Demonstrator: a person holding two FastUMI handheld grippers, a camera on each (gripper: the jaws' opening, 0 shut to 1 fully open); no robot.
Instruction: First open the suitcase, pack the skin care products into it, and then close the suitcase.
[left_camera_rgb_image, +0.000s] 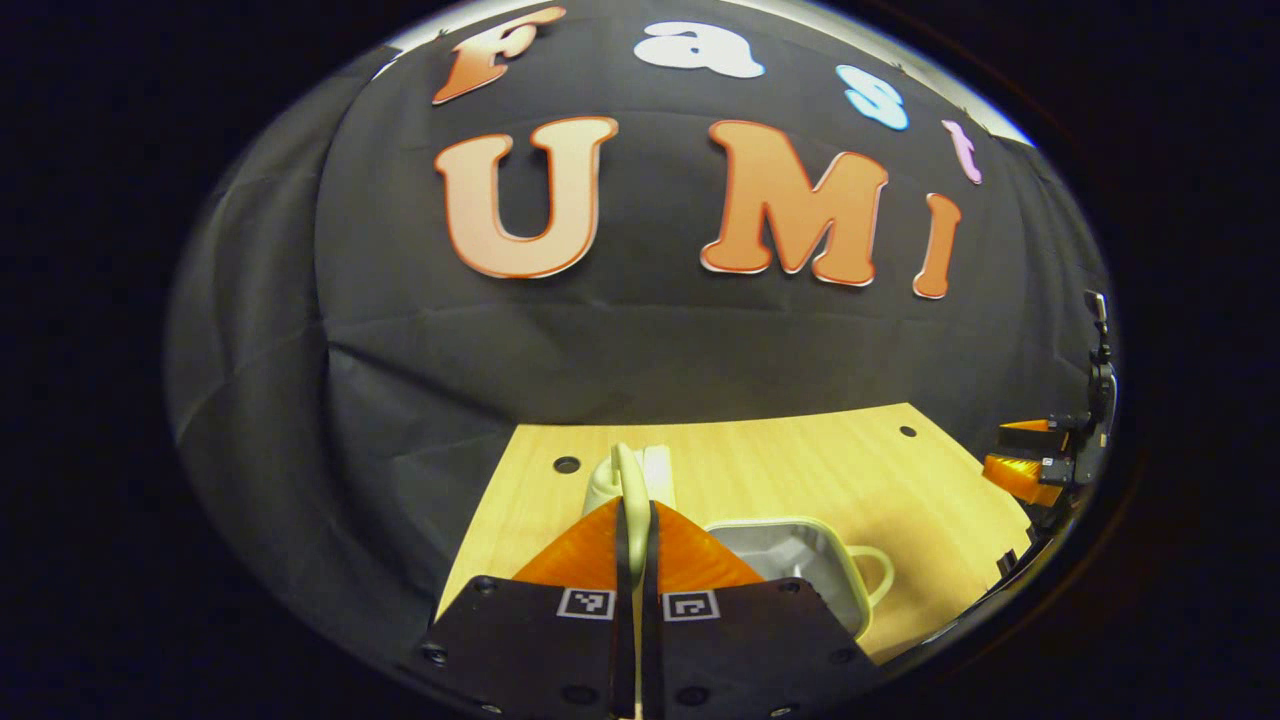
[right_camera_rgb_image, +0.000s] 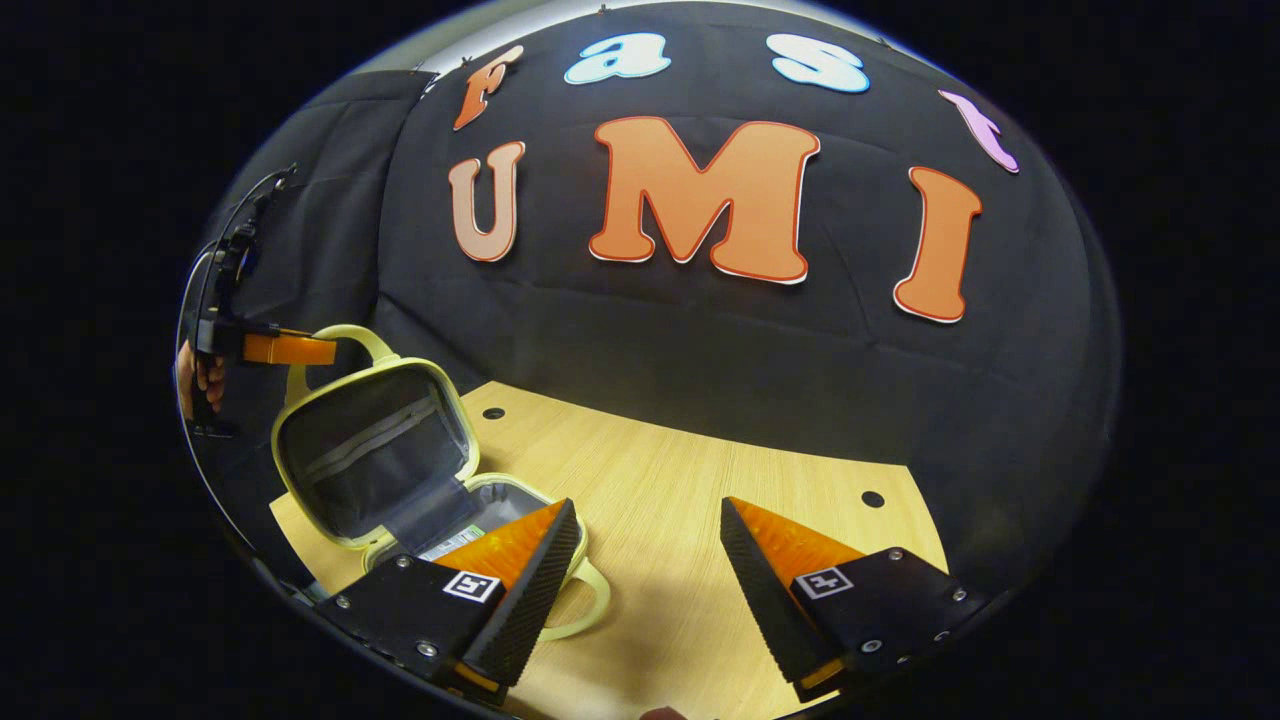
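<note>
1. Two hand-held grippers: the left hand-held gripper (left_camera_rgb_image: 636, 520) pinches the raised lid's handle (left_camera_rgb_image: 628, 480) at lower centre, fingers nearly together.
2. The right hand-held gripper (right_camera_rgb_image: 648, 545) gapes wide above the tabletop (right_camera_rgb_image: 700, 480), holding nothing.
3. The pale-yellow suitcase (right_camera_rgb_image: 375, 450) stands open at lower left of the right gripper view.

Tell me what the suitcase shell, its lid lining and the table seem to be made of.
Suitcase: pale yellow-green rim and handle, smooth and moulded, probably plastic or faux leather. Lid lining: dark grey, matte, slightly wrinkled with a stitched strip, likely fabric. Table: light wood grain, even and flat, so wood or a wood-look laminate; the pictures cannot settle which.
</note>
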